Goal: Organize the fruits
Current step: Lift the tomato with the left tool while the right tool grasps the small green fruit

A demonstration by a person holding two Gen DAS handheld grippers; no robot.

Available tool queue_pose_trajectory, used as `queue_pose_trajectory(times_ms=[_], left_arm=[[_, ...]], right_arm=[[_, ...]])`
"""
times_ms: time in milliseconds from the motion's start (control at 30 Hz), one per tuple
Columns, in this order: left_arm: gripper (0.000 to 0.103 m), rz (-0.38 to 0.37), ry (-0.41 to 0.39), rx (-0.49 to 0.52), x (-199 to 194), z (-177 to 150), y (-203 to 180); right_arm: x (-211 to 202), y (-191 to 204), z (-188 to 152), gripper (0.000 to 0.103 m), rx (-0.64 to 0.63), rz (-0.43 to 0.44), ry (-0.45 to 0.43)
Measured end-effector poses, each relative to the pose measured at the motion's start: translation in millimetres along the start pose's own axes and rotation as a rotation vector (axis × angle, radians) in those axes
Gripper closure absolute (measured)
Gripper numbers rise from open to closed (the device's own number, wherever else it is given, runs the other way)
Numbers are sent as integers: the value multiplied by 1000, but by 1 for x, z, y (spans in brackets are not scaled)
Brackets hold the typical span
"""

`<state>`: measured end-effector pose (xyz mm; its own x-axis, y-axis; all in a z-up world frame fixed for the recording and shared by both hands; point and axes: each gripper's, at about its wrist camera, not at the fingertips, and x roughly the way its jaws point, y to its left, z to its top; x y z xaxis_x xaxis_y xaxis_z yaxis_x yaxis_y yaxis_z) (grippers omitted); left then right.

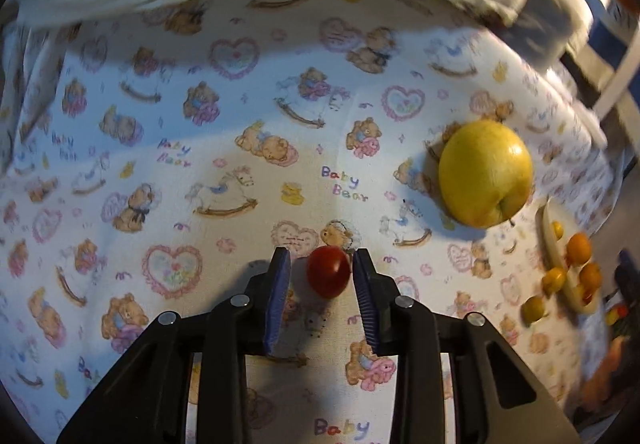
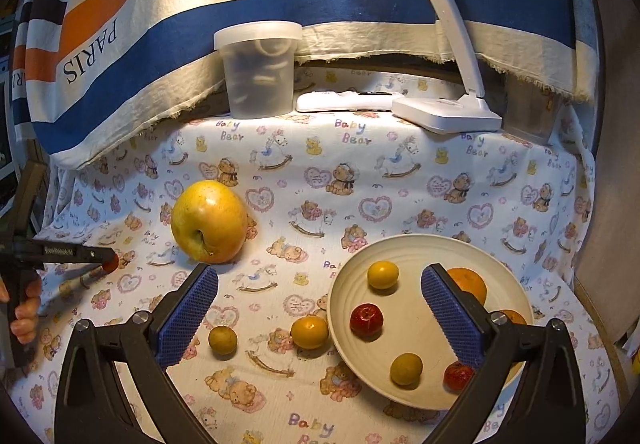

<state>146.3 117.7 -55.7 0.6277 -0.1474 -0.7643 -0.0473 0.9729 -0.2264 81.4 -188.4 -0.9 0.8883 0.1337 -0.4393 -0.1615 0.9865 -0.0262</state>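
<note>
Two blue pads of the left gripper [image 1: 321, 256] flank a small red tomato [image 1: 328, 271] lying on the printed cloth [image 1: 200, 116]. The jaws are drawn close: the right pad touches it, while a sliver of gap shows on the left, so it is not pinched. Up right lies a yellow apple [image 1: 485, 174], and a plate [image 1: 554, 244] is cut off at the edge. "Baby Bear" is printed repeatedly on the cloth.

From the right wrist, the right gripper [image 2: 320, 276] is spread wide and empty, above the plate's near rim. Only here does the plate's load show: yellow, red and orange fruits, with two small fruits [image 2: 223, 340] [image 2: 309, 332] on the cloth beside it. Behind stand a lidded tub [image 2: 258, 68], a white lamp [image 2: 444, 112] and a striped fabric [image 2: 160, 56] reading "PARIS".
</note>
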Motion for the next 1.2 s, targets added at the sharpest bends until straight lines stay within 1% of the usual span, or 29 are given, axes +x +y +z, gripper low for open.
queue_pose_trajectory(times_ms=[133,167,233,267,400,433,467,500,533,633,767,833,867,933,1000,1067,1200], left_arm=[[77,60,-4,51,7,-2,-12],[80,80,3,70,10,-2,-14],[81,119,-1,111,14,-2,-20],[81,119,-2,118,15,-2,-22],[81,108,-3,111,16,-2,-24],[81,126,-7,98,15,-2,-23],[81,163,-17,86,13,-3,-22],[81,181,-33,81,9,-5,-21],[81,184,-62,84,3,-6,-23],[81,200,-132,117,-12,-9,-33],[81,173,-217,154,-34,-16,-47],[81,157,-257,167,-43,-16,-47],[81,149,-277,173,-49,-16,-46],[81,131,-320,176,-57,-18,-49],[81,136,-361,182,-58,-21,-52],[81,131,-366,202,-58,-23,-56],[81,111,-377,181,-57,-25,-53]], right_arm=[[-1,-4,0,1,12,2,7],[-1,-4,0,1,14,3,8],[0,-7,0,1,22,-1,11],[1,-7,0,1,26,-3,15],[6,-12,-2,1,56,-5,38],[7,-13,-2,1,64,-1,43],[7,-13,-3,1,69,2,45],[8,-14,-3,1,73,3,47],[8,-14,-3,1,74,2,48],[8,-14,-2,1,72,11,53],[7,-13,-2,1,72,13,45],[5,-11,-3,1,62,24,35],[4,-9,-3,2,57,34,32],[4,-4,-4,9,40,70,42],[6,2,-6,17,25,103,64],[10,9,-8,22,6,126,89],[16,22,-13,35,-27,176,132]])
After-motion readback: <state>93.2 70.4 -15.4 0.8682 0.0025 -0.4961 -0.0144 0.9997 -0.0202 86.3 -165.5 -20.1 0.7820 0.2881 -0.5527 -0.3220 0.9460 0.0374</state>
